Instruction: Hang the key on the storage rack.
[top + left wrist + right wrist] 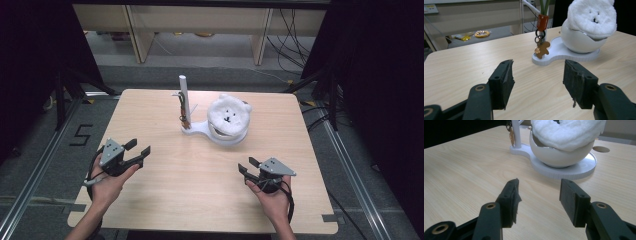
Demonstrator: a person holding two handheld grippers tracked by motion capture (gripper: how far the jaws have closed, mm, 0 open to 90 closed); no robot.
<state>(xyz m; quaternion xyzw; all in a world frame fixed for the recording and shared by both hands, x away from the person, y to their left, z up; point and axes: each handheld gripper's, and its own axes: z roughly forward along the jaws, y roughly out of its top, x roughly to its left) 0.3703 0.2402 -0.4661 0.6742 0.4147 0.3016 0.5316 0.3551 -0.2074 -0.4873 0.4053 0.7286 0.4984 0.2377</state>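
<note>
Both sets of jaws are spread wide with nothing between them. The left gripper sits low near the table's left edge, the right gripper near the front right, and both point toward the far middle of the table.

What they're aimed at: a white stand a bit behind the centre, with a thin upright post on its left end and a white bowl on its right end. A fluffy white bear-face towel is draped over the bowl like a cap. From the left gripper view there's a keyring with a small gingerbread-man charm hanging off the post under an orange tag.

My guess is the step is just the reach in. If the towel is the target, I'd come in from the right with the right gripper and pinch a fold near the rim rather than the top, since the pile is soft and will squash. Left gripper could steady the stand's base so it doesn't slide. Keep clear of that post, it looks easy to knock.
</note>
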